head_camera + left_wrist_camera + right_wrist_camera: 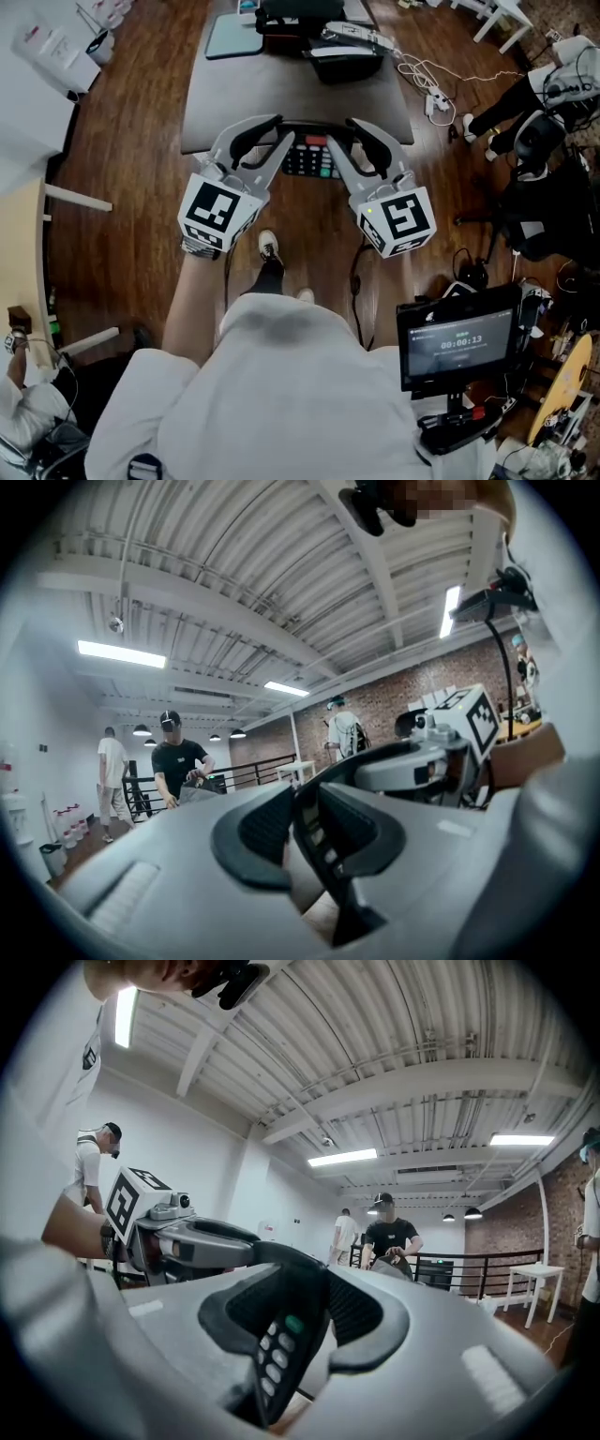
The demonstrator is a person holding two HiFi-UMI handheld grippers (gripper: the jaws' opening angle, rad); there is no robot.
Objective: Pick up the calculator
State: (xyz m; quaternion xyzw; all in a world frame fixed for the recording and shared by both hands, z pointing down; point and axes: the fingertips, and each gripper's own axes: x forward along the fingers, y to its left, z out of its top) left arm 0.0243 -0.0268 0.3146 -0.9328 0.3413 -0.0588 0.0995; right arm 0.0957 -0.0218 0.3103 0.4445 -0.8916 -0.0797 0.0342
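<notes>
Left fingers and right fingers both pinch calculator, one at each end. It hangs by near edge of table. Pick-up looks done. Next needs even squeeze, level hands.

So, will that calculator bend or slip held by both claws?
Probably stiff: the calculator spans straight between the left claw and right claw without sagging. Likely light, being thin edge-on. Its casing might slip, since each claw pinches only one end.
</notes>
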